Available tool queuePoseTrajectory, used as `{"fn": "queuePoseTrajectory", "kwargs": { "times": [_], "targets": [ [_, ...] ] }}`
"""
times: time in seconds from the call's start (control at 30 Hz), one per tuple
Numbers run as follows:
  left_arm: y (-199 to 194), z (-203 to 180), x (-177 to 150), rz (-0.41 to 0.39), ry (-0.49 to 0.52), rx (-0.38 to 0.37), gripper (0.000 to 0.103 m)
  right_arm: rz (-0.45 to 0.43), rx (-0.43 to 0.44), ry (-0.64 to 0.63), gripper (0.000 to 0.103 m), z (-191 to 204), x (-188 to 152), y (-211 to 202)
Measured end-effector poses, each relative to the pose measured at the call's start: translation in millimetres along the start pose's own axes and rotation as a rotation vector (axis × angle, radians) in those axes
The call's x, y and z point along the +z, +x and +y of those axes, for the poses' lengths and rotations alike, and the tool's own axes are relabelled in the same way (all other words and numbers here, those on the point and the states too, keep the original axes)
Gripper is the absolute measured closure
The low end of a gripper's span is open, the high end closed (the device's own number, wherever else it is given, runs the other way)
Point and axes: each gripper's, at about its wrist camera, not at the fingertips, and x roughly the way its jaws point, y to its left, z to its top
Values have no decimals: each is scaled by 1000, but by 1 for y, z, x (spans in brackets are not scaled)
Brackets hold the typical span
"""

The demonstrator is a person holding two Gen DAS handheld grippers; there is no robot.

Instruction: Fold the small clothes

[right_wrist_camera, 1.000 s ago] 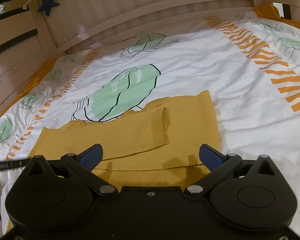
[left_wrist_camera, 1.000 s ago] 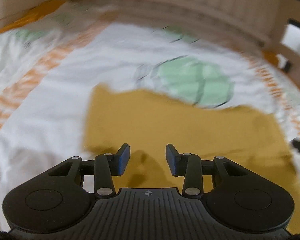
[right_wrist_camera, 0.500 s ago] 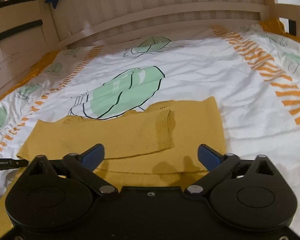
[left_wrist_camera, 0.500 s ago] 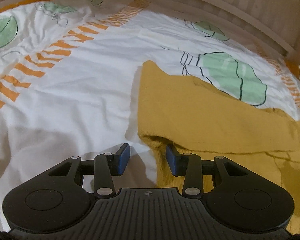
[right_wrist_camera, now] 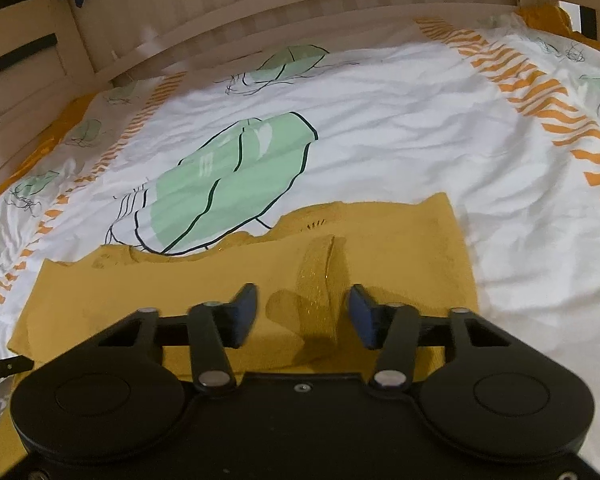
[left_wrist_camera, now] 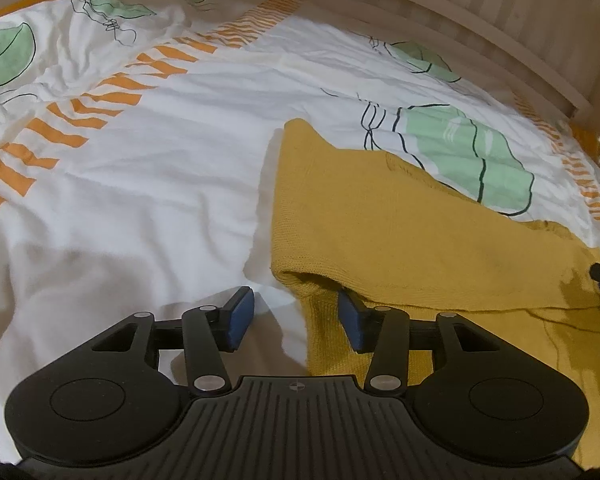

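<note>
Left wrist view puts the mustard knit sweater [left_wrist_camera: 412,232] ahead and to the right of the left gripper [left_wrist_camera: 296,316], whose jaws stand partly open and hold nothing. The near corner of the folded-over layer, where a loose lip lifts off the layer beneath, sits just ahead of the gap and slightly toward the right jaw. That jaw already overlaps the knit, while the left one is over the bare duvet [left_wrist_camera: 148,184]. Judging from this, a short forward push would bring that corner between them.

Seen from the right wrist, the sweater [right_wrist_camera: 180,288] lies with its long axis running side to side across the bed. The right gripper [right_wrist_camera: 302,312] hovers over it, jaws likewise partly open and empty, with the ribbed cuff [right_wrist_camera: 318,276] of a sleeve folded across the body lying between them and just ahead.

The garment is a fine-ribbed yellow knit, lying mostly flat with one layer doubled over and the far edge uneven against the green leaf print.
</note>
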Motion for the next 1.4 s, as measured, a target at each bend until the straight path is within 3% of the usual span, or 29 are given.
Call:
{"fn": "queuePoseTrajectory", "kwargs": {
  "times": [0.13,0.2,0.3,0.5,0.63,0.73,0.9,1.13,1.4],
  "targets": [
    [0,0,0,0,-3,-2,56,10,21,6,63,1,2,6],
    [0,0,0,1,-5,-4,56,23,30,14,80,2,1,10],
    [0,-1,0,1,-6,-4,55,31,41,32,88,5,3,10],
    [0,-1,-1,-1,0,-2,54,-54,131,48,90,15,25,-31],
    [0,-1,-1,-1,-6,-5,54,-111,78,31,90,4,39,-61],
    [1,-2,-1,-3,-4,-3,53,-82,-4,52,90,-17,38,-57],
    [1,-4,-2,-5,3,-1,53,3,-51,99,90,-41,20,-30],
    [0,-4,-1,-3,1,-3,53,30,-90,88,88,-47,6,-22],
    [0,-4,-2,-4,-4,-6,53,18,-154,51,72,-48,2,-25]
  ]
}}
